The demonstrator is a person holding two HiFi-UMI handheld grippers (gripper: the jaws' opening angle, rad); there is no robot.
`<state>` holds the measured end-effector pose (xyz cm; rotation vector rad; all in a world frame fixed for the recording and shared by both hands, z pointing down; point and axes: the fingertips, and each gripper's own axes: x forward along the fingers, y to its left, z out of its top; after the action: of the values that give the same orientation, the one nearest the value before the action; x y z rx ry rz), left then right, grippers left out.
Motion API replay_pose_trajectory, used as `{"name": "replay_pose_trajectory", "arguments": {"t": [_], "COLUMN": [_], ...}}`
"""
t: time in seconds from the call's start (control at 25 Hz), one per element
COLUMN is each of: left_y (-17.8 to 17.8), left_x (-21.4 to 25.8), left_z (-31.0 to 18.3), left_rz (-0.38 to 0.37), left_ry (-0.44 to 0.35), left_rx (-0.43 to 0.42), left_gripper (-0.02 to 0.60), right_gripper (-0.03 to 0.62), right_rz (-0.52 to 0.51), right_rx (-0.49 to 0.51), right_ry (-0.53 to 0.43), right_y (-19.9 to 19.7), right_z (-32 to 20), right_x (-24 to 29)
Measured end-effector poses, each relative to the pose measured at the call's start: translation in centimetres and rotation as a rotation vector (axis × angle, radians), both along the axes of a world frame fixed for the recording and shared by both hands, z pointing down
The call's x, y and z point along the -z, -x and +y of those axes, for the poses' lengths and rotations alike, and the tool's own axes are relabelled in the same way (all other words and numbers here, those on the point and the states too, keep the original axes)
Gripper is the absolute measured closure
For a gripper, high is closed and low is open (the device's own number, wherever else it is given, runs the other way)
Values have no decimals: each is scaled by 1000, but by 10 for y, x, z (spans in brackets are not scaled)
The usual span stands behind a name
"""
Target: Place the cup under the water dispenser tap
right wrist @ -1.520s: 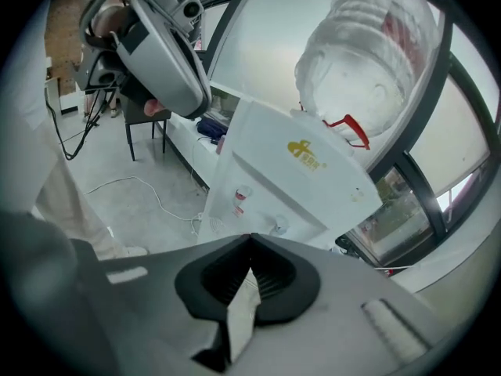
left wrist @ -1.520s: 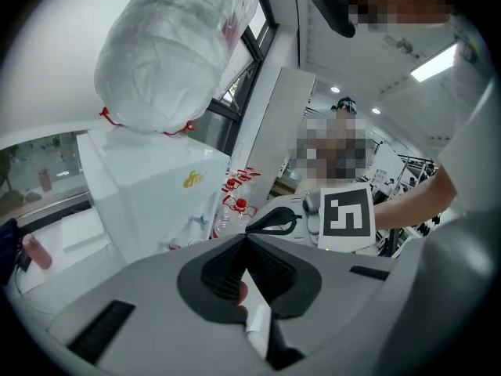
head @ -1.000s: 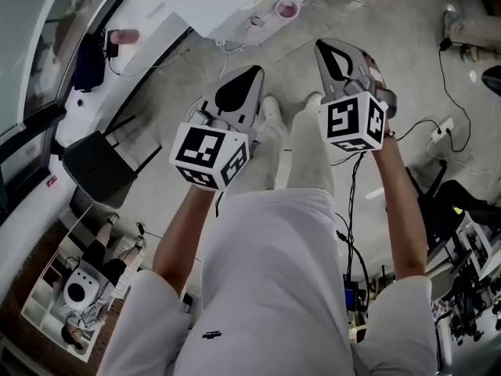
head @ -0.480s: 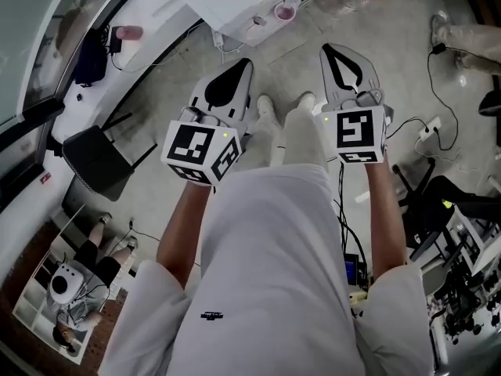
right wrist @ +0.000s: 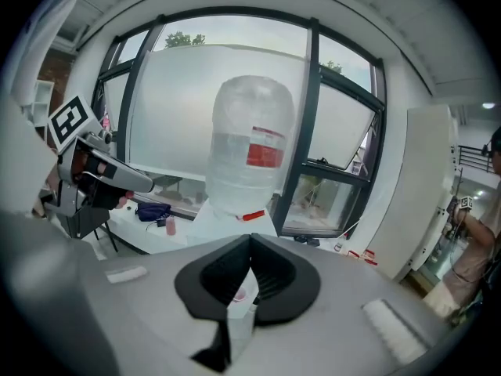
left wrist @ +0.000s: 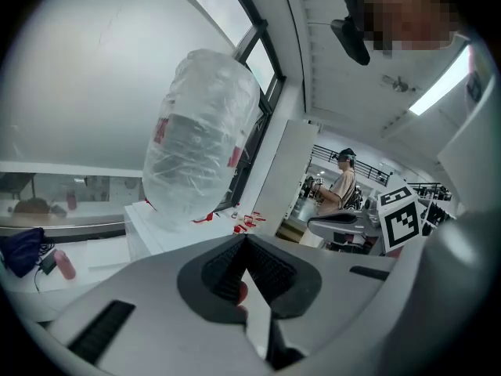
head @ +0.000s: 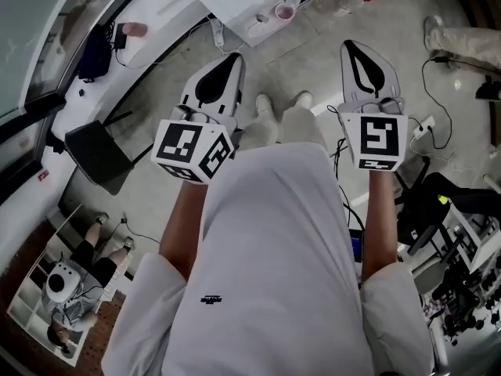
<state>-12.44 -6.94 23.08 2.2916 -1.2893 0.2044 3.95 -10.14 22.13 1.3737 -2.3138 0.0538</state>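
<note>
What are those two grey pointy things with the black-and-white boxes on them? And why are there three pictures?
They are grabbing tools. A person holds one in each hand: the left gripper and the right gripper. The patterned cubes are part of the tools. The head view comes from a camera on the person's head, looking down at their legs and the floor. The two gripper views come from cameras riding on each tool, looking along its jaws. Both pairs of jaws are shut and hold nothing. Ahead stands a white water dispenser with a big bottle on top. A small pink cup sits by it.
</note>
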Motion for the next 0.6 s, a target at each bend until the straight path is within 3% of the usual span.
{"name": "replay_pose_trajectory", "arguments": {"t": [0.6], "left_y": [14], "left_x": [43], "left_z": [28], "left_rz": [10], "left_ry": [-89], "left_rx": [1], "left_gripper": [583], "right_gripper": [583], "right_rz": [-64], "right_rx": [-67], "right_ry": [-78], "right_y": [-15], "right_z": [44], "right_x": [51]}}
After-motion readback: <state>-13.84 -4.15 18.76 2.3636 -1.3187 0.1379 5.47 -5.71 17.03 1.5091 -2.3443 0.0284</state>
